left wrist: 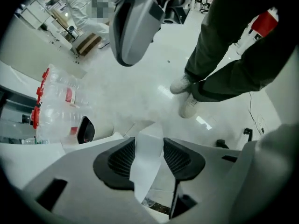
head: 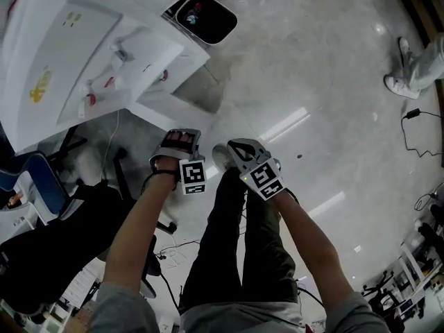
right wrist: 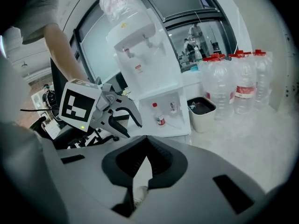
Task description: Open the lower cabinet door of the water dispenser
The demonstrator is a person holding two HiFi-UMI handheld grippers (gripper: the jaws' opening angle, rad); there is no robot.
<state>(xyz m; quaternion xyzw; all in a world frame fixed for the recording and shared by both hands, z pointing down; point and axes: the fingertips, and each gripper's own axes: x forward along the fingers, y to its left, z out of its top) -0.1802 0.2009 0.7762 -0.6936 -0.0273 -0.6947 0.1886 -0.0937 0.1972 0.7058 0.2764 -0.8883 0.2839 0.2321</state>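
Observation:
The white water dispenser (head: 83,68) stands at the upper left of the head view, and it rises upright (right wrist: 140,55) in the right gripper view. Its lower cabinet (right wrist: 174,120) shows an open white inside with a small red-capped bottle (right wrist: 160,118); I cannot make out the door itself. Both grippers hang in the air in front of the person, apart from the dispenser. My left gripper (head: 179,143) (left wrist: 149,155) points down at the floor, jaws open and empty. My right gripper (head: 232,151) (right wrist: 145,164) is shut with nothing in it.
A bin with a black liner (head: 207,16) (right wrist: 202,111) stands beside the dispenser. Several big clear water bottles with red caps (right wrist: 238,83) (left wrist: 58,101) stand along the wall. A dark office chair (head: 41,241) is at the left. A black cable (head: 416,127) lies on the floor at the right.

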